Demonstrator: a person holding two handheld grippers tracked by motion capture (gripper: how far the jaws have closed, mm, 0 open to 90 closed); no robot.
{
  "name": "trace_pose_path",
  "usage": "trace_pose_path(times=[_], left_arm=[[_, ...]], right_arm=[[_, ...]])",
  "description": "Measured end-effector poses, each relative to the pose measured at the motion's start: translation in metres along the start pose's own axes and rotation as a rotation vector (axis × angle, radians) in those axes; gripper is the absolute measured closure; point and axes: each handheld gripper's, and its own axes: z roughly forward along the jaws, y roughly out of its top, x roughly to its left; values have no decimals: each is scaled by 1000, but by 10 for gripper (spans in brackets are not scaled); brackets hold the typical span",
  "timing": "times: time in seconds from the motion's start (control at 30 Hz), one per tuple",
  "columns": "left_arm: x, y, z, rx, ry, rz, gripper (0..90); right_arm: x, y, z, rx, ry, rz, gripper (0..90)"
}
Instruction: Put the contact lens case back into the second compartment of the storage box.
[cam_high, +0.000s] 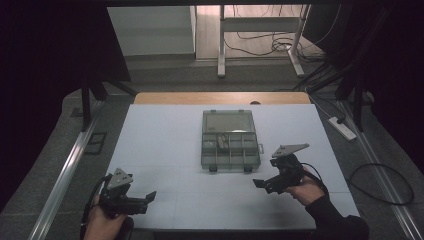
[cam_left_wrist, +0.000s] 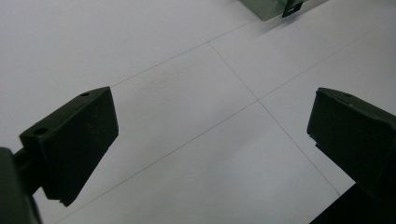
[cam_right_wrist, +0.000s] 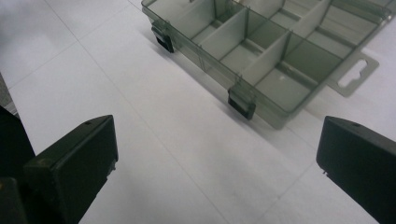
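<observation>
Translucent grey plastic compartment box (cam_high: 230, 139) lies lid-open at table centre, long axis running away from me | my right gripper (cam_high: 263, 184) nearer, jaws spread, box's latched front edge just ahead-left | my left gripper (cam_high: 146, 197) spread, well apart.

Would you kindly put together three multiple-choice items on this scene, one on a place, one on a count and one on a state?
1. Where does the compartment box sit?
A. Near the table's middle
B. At its left edge
C. On the floor

2. How many black latches are on the box's front wall in the right gripper view?
A. One
B. Two
C. Four

3. How is the left gripper?
A. Shut on the box
B. Shut on nothing
C. Open

Answers:
1 A, the high view shows it centred, ahead of both grippers.
2 B, two clasps show.
3 C, its jaws stand wide apart over bare table.
</observation>
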Motion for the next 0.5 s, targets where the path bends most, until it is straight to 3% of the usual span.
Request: trace_pose_path(times=[0.5], left_arm=[[0,0,0,4,1,-1,23]], right_arm=[[-4,-15,-13,5,-14,20,0]])
